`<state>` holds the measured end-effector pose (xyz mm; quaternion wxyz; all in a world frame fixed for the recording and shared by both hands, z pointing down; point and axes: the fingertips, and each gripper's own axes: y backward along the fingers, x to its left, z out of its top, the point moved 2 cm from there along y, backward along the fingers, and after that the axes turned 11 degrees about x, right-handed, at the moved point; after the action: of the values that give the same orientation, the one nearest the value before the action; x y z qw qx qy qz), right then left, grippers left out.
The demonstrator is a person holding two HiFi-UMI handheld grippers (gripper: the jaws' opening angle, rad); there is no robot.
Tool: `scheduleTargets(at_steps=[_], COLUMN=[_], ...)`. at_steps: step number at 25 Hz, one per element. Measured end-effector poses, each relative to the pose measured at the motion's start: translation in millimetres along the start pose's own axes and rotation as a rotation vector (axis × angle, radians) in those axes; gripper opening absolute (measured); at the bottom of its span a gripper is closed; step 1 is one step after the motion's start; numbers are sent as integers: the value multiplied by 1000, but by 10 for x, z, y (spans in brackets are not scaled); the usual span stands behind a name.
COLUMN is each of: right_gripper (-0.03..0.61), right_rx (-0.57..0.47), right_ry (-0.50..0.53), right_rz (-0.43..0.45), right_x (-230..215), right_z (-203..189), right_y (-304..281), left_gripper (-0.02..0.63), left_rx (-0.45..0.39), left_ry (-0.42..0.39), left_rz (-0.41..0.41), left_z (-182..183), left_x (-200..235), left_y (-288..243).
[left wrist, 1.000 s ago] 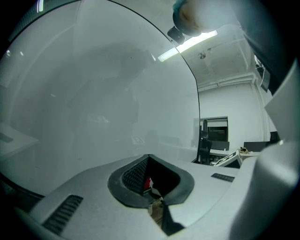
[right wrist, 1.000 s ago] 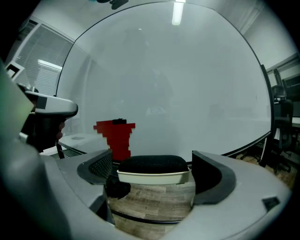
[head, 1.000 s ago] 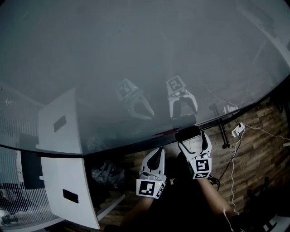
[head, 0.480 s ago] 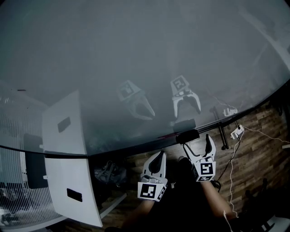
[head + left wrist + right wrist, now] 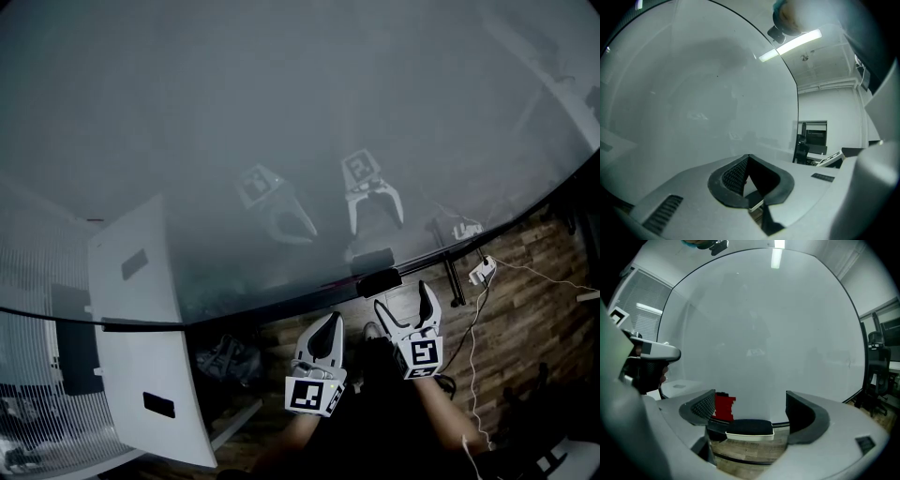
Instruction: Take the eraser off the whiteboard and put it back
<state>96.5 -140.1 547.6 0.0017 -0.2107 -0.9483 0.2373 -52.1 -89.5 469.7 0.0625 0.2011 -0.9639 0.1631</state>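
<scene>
Gaping wide, the right tongs [image 5: 750,401] hold nothing. In the right gripper view the two jaws stand low in the frame, one left and one right of centre. The eraser [image 5: 749,427] lies in the gap between them, dark top over a white base, touching neither jaw. It sits at the bottom edge of the whiteboard [image 5: 764,324], which fills most of that view. Just left of the eraser, partly behind the left jaw, a red block [image 5: 724,407] shows against the board's lower edge. A dark chair [image 5: 876,376] stands at the right edge of the frame.

The left tongs [image 5: 748,159] are closed and empty. In the left gripper view their jaws meet at the tips, leaving only a small dark hollow lower down. They point at the whiteboard [image 5: 693,93], and a ceiling light [image 5: 790,45] glows in the upper middle.

In the head view both tools sit in the lower middle of the frame, aimed up at the whiteboard [image 5: 281,112]. The left tongs [image 5: 330,321] are to the left of the right tongs [image 5: 403,298] and apart from them. The eraser [image 5: 381,281] is a dark bar on the board's lower edge, just above the tip of the right tongs' left jaw. Faint reflections of both tools show in the board above it. A wood floor [image 5: 525,309] fills the lower right, with a white plug [image 5: 481,272] and its cable lying on it. A white panel [image 5: 155,403] stands at the lower left.
</scene>
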Motion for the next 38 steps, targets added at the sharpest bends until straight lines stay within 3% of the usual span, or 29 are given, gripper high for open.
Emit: scheduleTargets(at_steps=[7, 12, 17, 24, 38], right_gripper=[375, 240, 54, 17, 14], right_rx=[-26, -40, -44, -52, -134], right_ry=[-11, -22, -24, -24, -3], right_rz=[1, -16, -32, -14, 5], right_x=[26, -1, -49, 49, 395], right_z=[105, 154, 205, 298, 547], right_y=[155, 225, 283, 339, 732], left_gripper=[7, 8, 7, 8, 8], left_rx=[-7, -5, -12, -28, -63], left_ry=[1, 3, 5, -1, -43], left_rz=[-17, -22, -20, -29, -57], left_z=[90, 109, 159, 208, 319], left_x=[-66, -77, -76, -67, -45], left_y=[51, 69, 85, 160, 526])
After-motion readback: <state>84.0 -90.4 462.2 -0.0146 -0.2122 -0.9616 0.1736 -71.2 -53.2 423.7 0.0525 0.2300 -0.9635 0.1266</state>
